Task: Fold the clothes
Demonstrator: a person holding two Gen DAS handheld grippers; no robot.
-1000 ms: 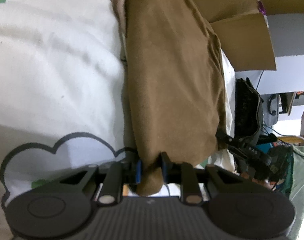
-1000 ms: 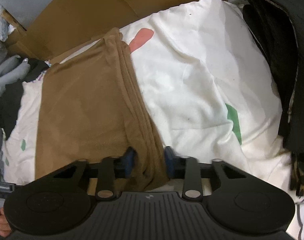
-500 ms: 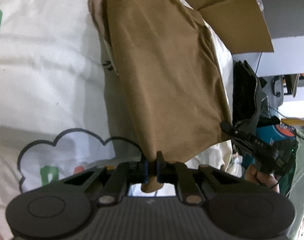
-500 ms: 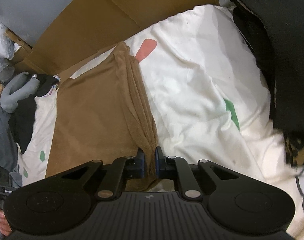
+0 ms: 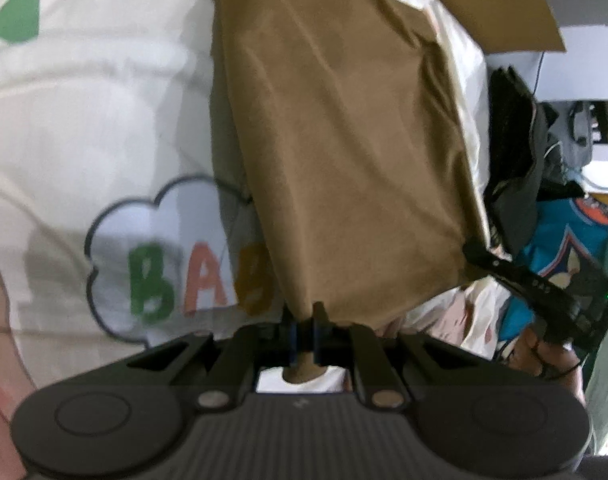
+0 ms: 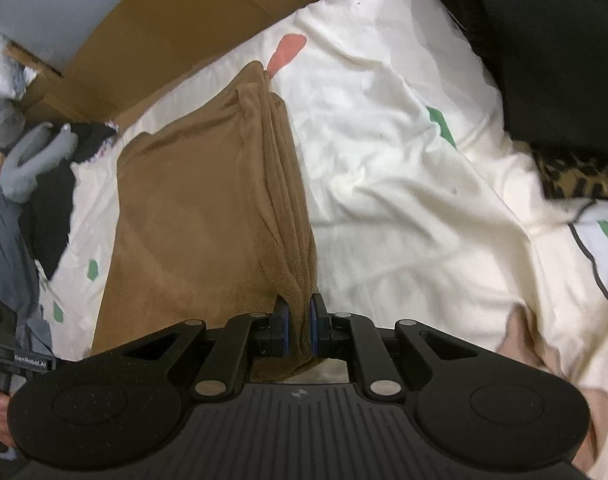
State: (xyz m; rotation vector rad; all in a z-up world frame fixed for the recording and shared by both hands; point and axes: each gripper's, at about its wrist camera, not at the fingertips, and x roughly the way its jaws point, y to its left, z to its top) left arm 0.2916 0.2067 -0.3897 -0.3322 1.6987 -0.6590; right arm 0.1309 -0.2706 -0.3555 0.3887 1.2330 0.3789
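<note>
A brown garment (image 5: 344, 140) hangs folded lengthwise over a white printed bed sheet (image 5: 83, 100). My left gripper (image 5: 303, 330) is shut on its near corner. My right gripper (image 6: 297, 326) is shut on the bunched folded edge of the same brown garment (image 6: 207, 208), which stretches away over the white sheet (image 6: 404, 160). The right gripper also shows in the left wrist view (image 5: 544, 288), holding the garment's other near corner.
Brown cardboard (image 6: 191, 28) stands behind the bed. Dark clothes (image 6: 544, 60) and a leopard-print piece (image 6: 576, 176) lie at the right. A grey plush toy (image 6: 27, 156) and dark clothes lie at the left. A teal garment (image 5: 564, 248) lies beyond the bed's side.
Both grippers closed on the garment and lifted it. The garment now hangs clear of the sheet, uncovering the printed cloud with letters.
</note>
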